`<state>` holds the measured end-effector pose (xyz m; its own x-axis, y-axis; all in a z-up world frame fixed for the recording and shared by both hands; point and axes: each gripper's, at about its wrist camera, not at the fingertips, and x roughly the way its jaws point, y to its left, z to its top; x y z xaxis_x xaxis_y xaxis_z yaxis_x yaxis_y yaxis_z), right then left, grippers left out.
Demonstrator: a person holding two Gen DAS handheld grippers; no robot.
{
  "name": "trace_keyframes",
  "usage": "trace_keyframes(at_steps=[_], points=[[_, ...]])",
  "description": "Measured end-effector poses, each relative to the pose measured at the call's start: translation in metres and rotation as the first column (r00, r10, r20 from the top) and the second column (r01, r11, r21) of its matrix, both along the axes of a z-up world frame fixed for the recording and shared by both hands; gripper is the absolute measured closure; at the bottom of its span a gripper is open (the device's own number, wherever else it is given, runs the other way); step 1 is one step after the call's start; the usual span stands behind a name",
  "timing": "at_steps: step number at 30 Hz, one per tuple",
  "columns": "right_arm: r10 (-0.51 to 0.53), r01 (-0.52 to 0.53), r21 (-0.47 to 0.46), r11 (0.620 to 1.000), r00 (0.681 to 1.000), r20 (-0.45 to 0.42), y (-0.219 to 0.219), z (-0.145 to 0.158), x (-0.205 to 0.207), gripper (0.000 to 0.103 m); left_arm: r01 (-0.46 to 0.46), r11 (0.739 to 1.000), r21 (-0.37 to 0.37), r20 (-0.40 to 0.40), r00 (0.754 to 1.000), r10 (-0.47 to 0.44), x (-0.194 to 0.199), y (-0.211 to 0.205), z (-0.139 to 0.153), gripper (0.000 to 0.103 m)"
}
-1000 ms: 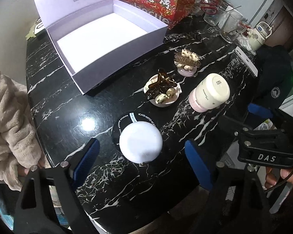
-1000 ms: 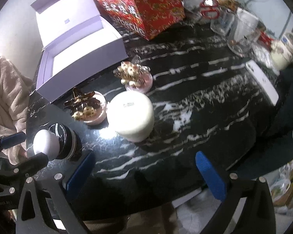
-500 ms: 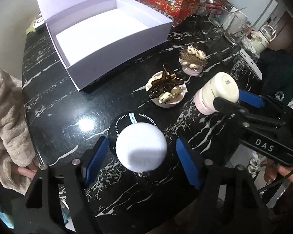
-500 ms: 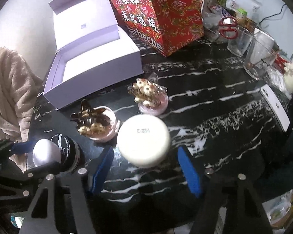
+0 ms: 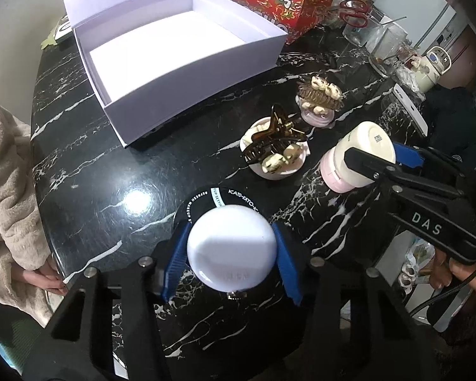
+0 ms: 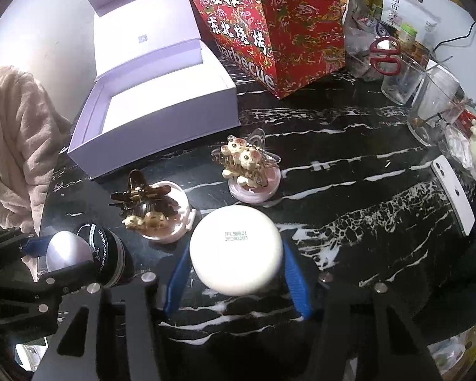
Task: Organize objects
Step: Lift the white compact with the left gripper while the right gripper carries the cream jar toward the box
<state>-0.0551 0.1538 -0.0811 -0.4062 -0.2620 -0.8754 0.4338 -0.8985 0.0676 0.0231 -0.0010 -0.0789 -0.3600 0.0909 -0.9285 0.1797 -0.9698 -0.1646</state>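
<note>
the table [image 5: 117, 171] was shiny black stone with white veins. the box [image 5: 174, 47] at eleven o'clock looked like smooth matt card. the robe [image 6: 19, 133] was fluffy cloth.

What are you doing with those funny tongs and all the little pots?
A person is tidying things on the black marble table, with tongs in each hand. The left tongs are closed around a black jar with a white lid. The right tongs are closed around a cream jar. Both jars look to be still on the table. Two small dishes with hair clips wait nearby, and the open lilac box behind them is empty.
</note>
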Motion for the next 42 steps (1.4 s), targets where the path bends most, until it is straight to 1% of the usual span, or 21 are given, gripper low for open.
trace_keyframes(at_steps=[3, 6, 9, 12, 14, 16, 22, 25, 27, 31, 33, 42], points=[[0.008, -0.008, -0.002, 1.0, 1.0, -0.003, 0.001, 0.0, 0.0, 0.047, 0.004, 1.0, 0.004, -0.01, 1.0, -0.004, 0.0, 0.0, 0.0, 0.053], [0.015, -0.015, -0.002, 1.0, 1.0, -0.001, 0.001, 0.0, 0.001, 0.047, 0.015, 1.0, -0.014, -0.018, 1.0, -0.015, 0.0, 0.004, 0.002, 0.053], [0.02, -0.02, -0.002, 1.0, 1.0, 0.004, 0.003, 0.001, 0.002, 0.048, 0.019, 1.0, -0.014, -0.019, 1.0, -0.02, -0.001, 0.006, 0.004, 0.053], [0.026, -0.026, -0.003, 1.0, 1.0, 0.016, 0.004, 0.002, 0.001, 0.048, 0.024, 1.0, -0.021, -0.012, 1.0, -0.024, -0.003, 0.007, 0.007, 0.053], [0.03, -0.03, 0.004, 1.0, 0.999, 0.024, 0.004, 0.002, 0.002, 0.048, 0.03, 0.999, -0.034, 0.012, 0.999, -0.03, -0.005, 0.009, 0.006, 0.053], [0.03, -0.03, 0.008, 1.0, 0.999, 0.029, 0.005, 0.004, 0.002, 0.048, 0.031, 0.999, -0.028, 0.014, 0.999, -0.031, -0.005, 0.009, 0.007, 0.053], [0.04, -0.04, 0.007, 0.999, 0.999, 0.016, 0.007, 0.017, 0.004, 0.048, 0.024, 0.999, -0.03, 0.032, 0.999, -0.023, -0.008, 0.008, 0.013, 0.053], [0.045, -0.045, 0.008, 0.999, 0.999, 0.015, 0.007, 0.023, 0.004, 0.048, 0.022, 1.0, -0.02, 0.036, 0.999, -0.022, -0.01, 0.008, 0.018, 0.053], [0.051, -0.051, 0.007, 0.999, 0.999, 0.006, 0.007, 0.027, 0.004, 0.048, 0.029, 0.999, -0.037, 0.045, 0.999, -0.027, -0.011, 0.009, 0.022, 0.053], [0.058, -0.058, 0.001, 0.998, 0.998, -0.006, 0.006, 0.037, 0.006, 0.048, 0.038, 0.998, -0.049, 0.035, 0.999, -0.036, -0.013, 0.009, 0.032, 0.053], [0.057, -0.056, 0.002, 0.998, 0.998, -0.015, 0.006, 0.042, 0.006, 0.048, 0.042, 0.997, -0.069, 0.037, 0.999, -0.04, -0.015, 0.01, 0.036, 0.053], [0.05, -0.05, -0.002, 0.999, 0.998, -0.024, 0.006, 0.061, 0.002, 0.048, 0.066, 0.993, -0.094, 0.009, 0.998, -0.066, -0.022, 0.008, 0.062, 0.053]])
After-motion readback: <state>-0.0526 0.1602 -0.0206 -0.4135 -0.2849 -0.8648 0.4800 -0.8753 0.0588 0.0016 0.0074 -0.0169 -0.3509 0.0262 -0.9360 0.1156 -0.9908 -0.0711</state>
